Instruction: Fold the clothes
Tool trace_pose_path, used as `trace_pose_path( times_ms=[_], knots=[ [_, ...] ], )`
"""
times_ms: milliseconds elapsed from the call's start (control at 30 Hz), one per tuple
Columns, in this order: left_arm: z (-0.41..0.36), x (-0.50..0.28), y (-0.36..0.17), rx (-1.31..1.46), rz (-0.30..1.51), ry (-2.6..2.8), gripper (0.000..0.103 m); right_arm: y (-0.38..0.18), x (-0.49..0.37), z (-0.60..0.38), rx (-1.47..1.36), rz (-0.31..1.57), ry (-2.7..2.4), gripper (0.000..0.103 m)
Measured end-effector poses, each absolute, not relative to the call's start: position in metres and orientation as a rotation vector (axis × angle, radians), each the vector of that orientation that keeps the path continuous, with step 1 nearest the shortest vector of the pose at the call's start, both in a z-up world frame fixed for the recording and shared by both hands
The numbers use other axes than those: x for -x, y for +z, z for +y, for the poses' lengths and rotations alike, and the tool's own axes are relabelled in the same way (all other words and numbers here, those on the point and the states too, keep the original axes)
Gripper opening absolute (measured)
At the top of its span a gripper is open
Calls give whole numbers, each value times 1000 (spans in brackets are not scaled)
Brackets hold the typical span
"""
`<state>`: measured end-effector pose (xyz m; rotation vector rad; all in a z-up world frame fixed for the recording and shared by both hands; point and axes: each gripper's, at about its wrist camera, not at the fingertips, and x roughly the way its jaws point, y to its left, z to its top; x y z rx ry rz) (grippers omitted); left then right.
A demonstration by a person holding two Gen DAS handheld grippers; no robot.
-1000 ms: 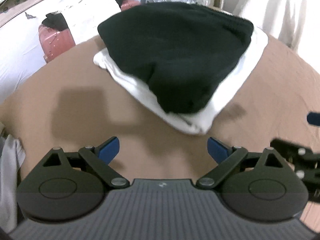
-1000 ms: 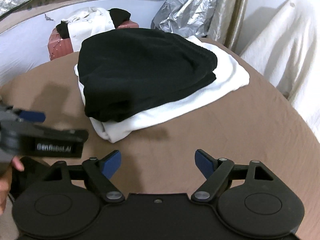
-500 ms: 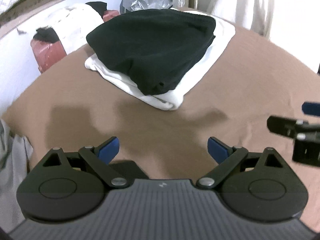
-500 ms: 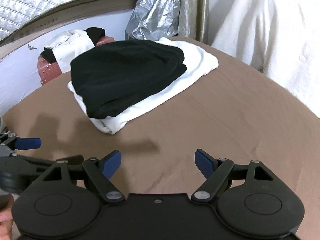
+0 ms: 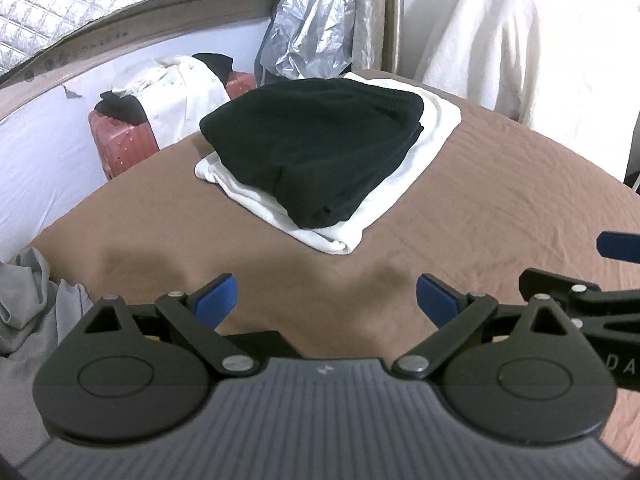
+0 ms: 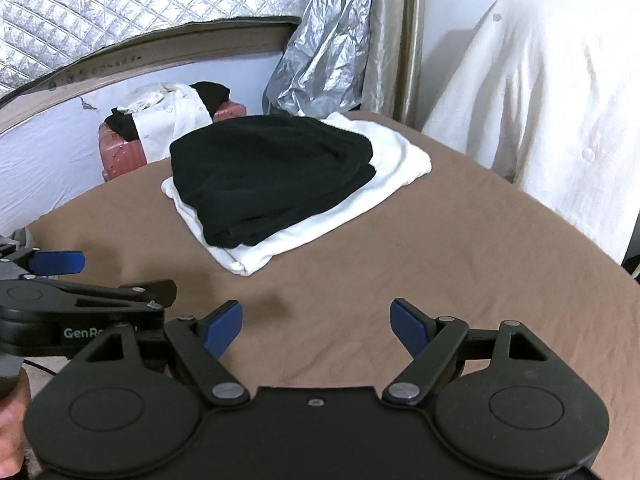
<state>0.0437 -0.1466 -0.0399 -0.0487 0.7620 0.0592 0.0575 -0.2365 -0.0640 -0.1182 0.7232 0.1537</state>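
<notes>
A folded black garment (image 5: 316, 148) (image 6: 268, 176) lies on top of a folded white garment (image 5: 420, 136) (image 6: 384, 172) in the far middle of the brown bed cover (image 5: 500, 208) (image 6: 460, 248). My left gripper (image 5: 326, 300) is open and empty, hanging over bare cover well short of the stack. My right gripper (image 6: 316, 324) is also open with nothing between its blue pads. Each gripper shows at the edge of the other's view, side by side. A grey garment (image 5: 36, 304) lies crumpled at the bed's left edge.
A red suitcase (image 5: 120, 136) (image 6: 120, 148) draped with white and black clothes stands behind the bed on the left. Silver foil sheeting (image 5: 316, 28) (image 6: 324, 60) hangs at the back. A white cloth-covered shape (image 5: 540, 48) (image 6: 540, 112) rises along the right side.
Both grippers have drawn back and up from the folded stack, which now looks smaller and farther away. Their jaws stayed open. The stack itself has not moved.
</notes>
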Motion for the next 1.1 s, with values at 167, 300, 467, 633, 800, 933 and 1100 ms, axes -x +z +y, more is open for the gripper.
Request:
trace_pose_path(
  times_ms=[167, 300, 467, 633, 800, 933, 1100],
  knots=[
    [-146, -46, -45, 44, 771, 63, 98, -67, -59, -234, 127, 728, 147, 85],
    [-144, -48, -48, 49, 780, 62, 98, -71, -61, -234, 112, 743, 148, 85],
    [-142, -49, -52, 48, 783, 71, 99, -75, -63, -231, 116, 749, 145, 85],
    [-142, -50, -53, 41, 780, 87, 99, -78, -64, -227, 122, 757, 150, 85],
    [-142, -51, -53, 23, 760, 89, 99, -80, -64, -226, 127, 761, 154, 85],
    [-142, -53, -54, 15, 759, 80, 99, -81, -66, -228, 128, 763, 150, 85],
    [-141, -57, -57, 17, 772, 74, 100, -80, -67, -232, 103, 757, 153, 85]
  ],
)
